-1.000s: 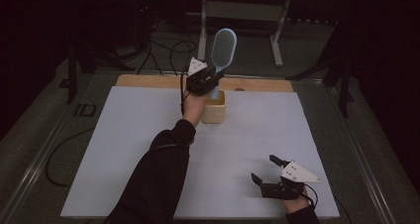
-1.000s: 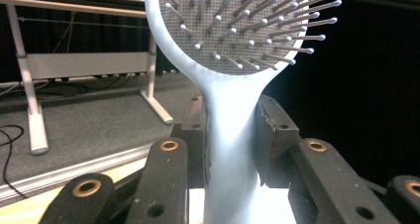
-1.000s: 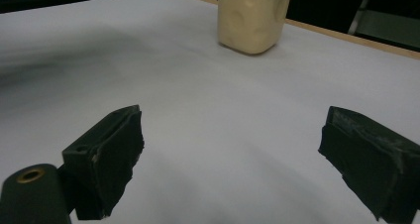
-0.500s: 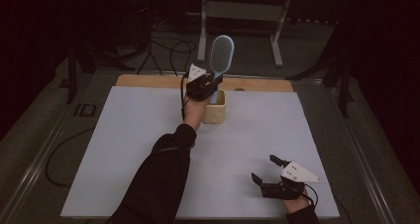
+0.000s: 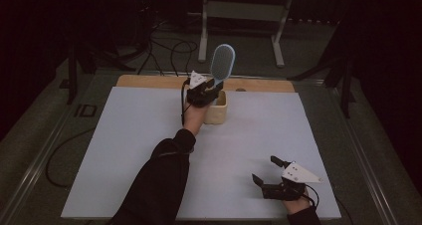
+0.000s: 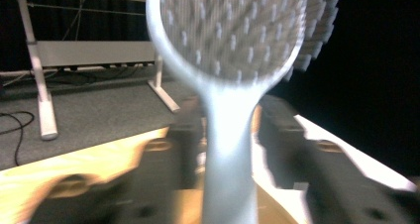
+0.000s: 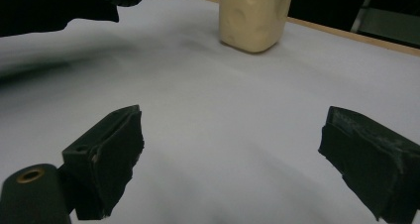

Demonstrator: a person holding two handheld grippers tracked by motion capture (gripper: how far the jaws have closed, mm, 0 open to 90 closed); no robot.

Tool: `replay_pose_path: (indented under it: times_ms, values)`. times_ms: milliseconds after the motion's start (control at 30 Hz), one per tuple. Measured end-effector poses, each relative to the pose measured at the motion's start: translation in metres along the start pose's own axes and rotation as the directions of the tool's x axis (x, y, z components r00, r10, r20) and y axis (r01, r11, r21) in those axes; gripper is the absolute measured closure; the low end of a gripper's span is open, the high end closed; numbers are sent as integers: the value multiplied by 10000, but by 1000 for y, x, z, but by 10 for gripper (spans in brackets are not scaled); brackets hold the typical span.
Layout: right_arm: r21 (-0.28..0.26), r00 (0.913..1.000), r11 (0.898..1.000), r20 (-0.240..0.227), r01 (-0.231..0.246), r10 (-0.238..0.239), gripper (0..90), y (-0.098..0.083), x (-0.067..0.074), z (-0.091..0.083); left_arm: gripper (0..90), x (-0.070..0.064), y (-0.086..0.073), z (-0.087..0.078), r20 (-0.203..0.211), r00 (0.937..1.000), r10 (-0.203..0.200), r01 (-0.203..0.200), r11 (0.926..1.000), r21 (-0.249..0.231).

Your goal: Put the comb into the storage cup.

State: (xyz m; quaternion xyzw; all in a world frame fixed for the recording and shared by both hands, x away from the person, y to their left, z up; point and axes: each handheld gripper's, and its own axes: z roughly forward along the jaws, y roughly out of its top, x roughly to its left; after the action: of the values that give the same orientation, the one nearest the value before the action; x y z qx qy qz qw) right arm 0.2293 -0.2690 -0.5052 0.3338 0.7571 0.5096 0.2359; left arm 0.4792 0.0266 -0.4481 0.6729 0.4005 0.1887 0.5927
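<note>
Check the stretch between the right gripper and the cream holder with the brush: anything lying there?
Nothing: only bare white table between the right gripper and the holder, seen in the right gripper view and the high view.

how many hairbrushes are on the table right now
1. The hairbrush stands handle-down in the cream holder at the far middle of the table, head up, between the jaws of the left gripper. The holder's inside is hidden, so more could sit there.
</note>
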Motion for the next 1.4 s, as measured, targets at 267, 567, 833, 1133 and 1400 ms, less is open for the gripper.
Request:
replay_pose_path:
  times_ms: [267, 567, 833, 1133, 1400]
  values:
    - [15, 10000, 10000, -29, -17, 17, 91, 0, 1, 1, 70, 1, 4, -5, 271, 9992, 291, -297, 9993, 219]
    - [38, 10000, 10000, -15, 10, -10, 91, 0, 1, 1, 0, 0, 1, -9, 293, 9963, 810, -815, 9965, 164]
    - [50, 10000, 10000, 17, 8, -8, 91, 0, 1, 1, 0, 0, 7, -17, 570, 9945, 882, -914, 9943, 551]
    - [38, 10000, 10000, 39, -7, 7, 91, 0, 0, 0, 0, 0, 14, -25, 1122, 9886, 1002, -1128, 9871, 1131]
    - [8, 10000, 10000, 27, 26, -26, 91, 2, 1, 1, 0, -1, 16, -36, 1758, 9783, 1097, -1418, 9730, 1822]
